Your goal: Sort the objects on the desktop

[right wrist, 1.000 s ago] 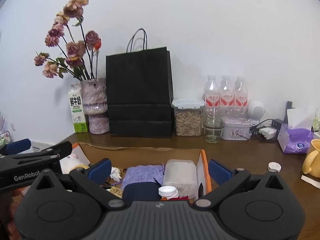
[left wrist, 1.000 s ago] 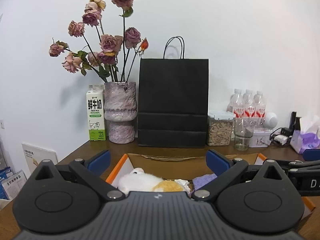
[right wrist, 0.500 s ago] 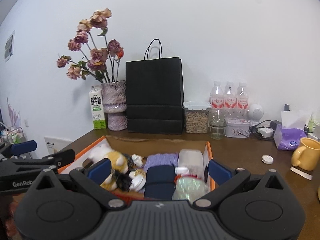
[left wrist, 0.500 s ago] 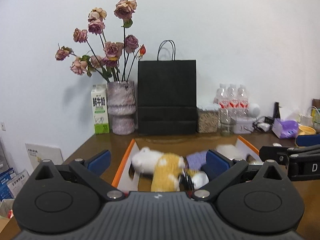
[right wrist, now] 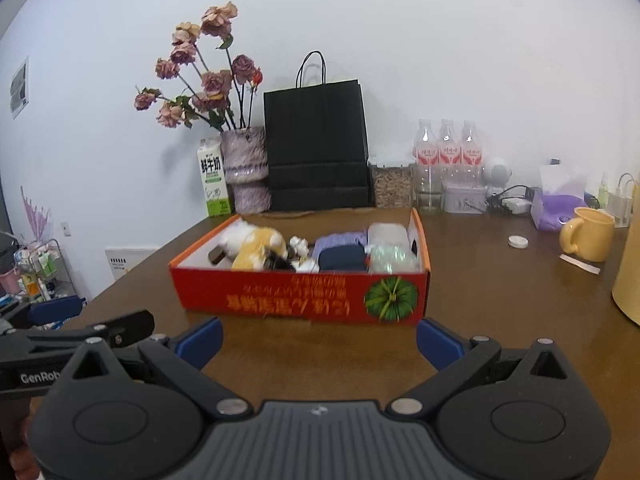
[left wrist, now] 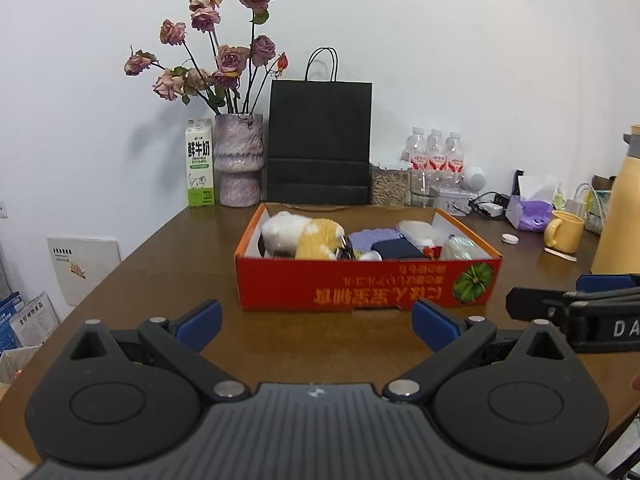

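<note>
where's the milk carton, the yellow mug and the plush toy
milk carton (left wrist: 199, 162), left wrist view, front label
yellow mug (right wrist: 592, 233), right wrist view, side wall
plush toy (left wrist: 304, 231), left wrist view, its back

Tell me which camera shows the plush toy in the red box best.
The left wrist view. The plush toy is sharp there, white and yellow, lying at the left end of the red box. The right wrist view shows it blurred and partly behind the box wall.

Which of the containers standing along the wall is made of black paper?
The black paper bag with handles, between the purple vase and the clear jar.
</note>
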The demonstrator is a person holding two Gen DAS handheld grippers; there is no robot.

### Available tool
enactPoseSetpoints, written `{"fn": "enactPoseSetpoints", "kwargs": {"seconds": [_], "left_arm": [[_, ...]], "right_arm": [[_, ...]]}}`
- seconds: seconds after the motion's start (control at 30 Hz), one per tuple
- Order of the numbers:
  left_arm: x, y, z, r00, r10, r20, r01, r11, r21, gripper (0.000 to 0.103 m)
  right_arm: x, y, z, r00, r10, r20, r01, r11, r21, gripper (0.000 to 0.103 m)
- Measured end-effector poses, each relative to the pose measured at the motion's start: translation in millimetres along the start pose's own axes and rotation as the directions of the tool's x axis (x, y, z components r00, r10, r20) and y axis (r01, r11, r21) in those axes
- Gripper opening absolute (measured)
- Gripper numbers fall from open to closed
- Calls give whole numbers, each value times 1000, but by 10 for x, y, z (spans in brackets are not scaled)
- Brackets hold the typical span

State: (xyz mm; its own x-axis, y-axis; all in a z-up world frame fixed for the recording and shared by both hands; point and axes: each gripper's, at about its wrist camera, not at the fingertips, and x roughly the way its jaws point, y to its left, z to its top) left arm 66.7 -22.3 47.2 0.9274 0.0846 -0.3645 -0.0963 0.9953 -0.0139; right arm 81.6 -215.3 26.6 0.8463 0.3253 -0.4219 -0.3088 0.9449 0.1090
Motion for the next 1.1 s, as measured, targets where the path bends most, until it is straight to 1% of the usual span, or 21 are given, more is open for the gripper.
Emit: {"fn": "enactPoseSetpoints", "kwargs": {"seconds": [0.13, 0.27, 0.37, 0.6, 1.1], "left_arm": [[-137, -41, -141, 1000, 5, -23, -5, 1000, 8, 103], [-259, -77, -259, 998, 46, -47, -47, 999, -11, 103], [-329, -99, -314, 996, 74, -58, -73, 997, 7, 103], [-420, -132, -324, 994, 93, -50, -92, 996, 20, 103], [-424, -177, -349, 993, 103, -52, -101, 994, 40, 103]], "right_arm": [[-126, 85, -164, 1000, -5, -28, 5, 1000, -12, 103], [-243, 136, -289, 999, -3, -43, 3, 1000, -5, 103], [-300, 172, -353, 999, -16, -51, 15, 1000, -18, 103], [-382, 197, -396, 999, -26, -46, 25, 999, -20, 103], [-391, 146, -418, 998, -31, -58, 31, 1000, -6, 103]]}}
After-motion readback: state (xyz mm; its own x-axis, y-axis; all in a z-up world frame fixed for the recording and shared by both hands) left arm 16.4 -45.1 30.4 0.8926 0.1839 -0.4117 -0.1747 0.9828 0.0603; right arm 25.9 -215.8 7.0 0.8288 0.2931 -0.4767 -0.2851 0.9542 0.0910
